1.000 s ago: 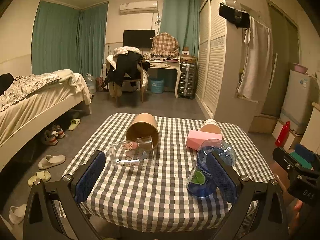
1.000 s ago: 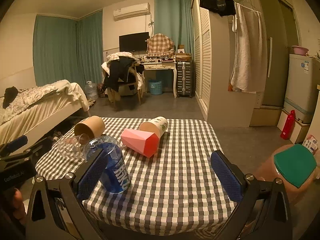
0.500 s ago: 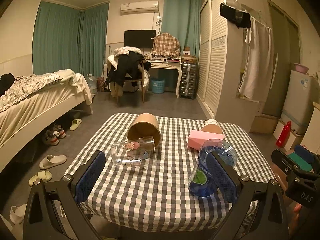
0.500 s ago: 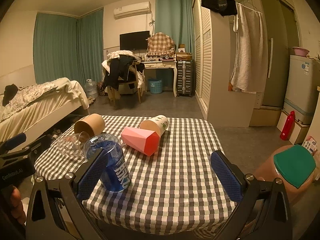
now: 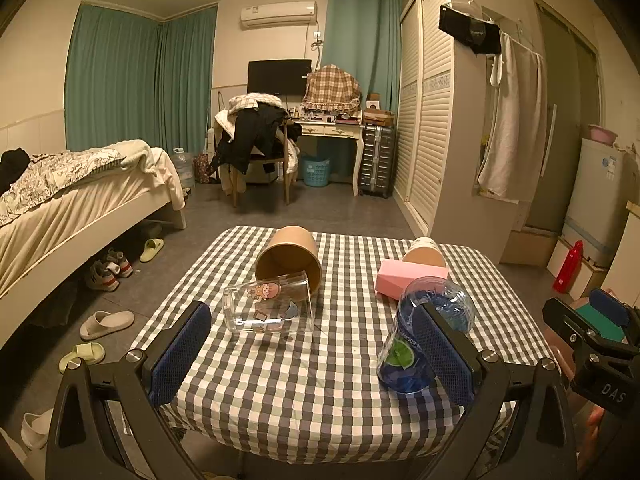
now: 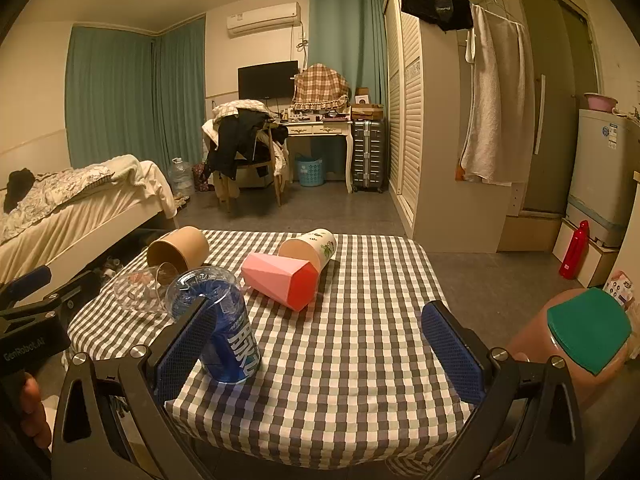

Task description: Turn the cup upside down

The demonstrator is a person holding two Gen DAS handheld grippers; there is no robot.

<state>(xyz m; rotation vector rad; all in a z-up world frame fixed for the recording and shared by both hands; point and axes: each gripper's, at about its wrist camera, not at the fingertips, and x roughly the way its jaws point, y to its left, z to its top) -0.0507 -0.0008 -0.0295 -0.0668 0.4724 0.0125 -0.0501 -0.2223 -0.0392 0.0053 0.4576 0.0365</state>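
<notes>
Several cups are on the checked table (image 5: 320, 392). A clear glass with cartoon stickers (image 5: 268, 306) lies on its side in front of a brown paper cup (image 5: 288, 254), also on its side. A pink faceted cup (image 5: 408, 278) and a white printed paper cup (image 6: 310, 248) lie further right. A blue see-through cup (image 5: 424, 336) stands on end near the front. My left gripper (image 5: 312, 350) is open and empty, its right finger (image 5: 444, 354) overlapping the blue cup in view. My right gripper (image 6: 318, 348) is open and empty, with the blue cup (image 6: 224, 332) behind its left finger (image 6: 186, 348).
A bed (image 5: 80, 200) with shoes and slippers (image 5: 106, 322) under it stands left of the table. A wardrobe (image 5: 436, 120) and a fridge (image 6: 600, 168) are on the right, and a bin with a green lid (image 6: 588, 336) sits by the table's right edge. A hand (image 6: 34, 408) holds the left gripper.
Both views have shifted only slightly. The cups lie where they were and both grippers stay open.
</notes>
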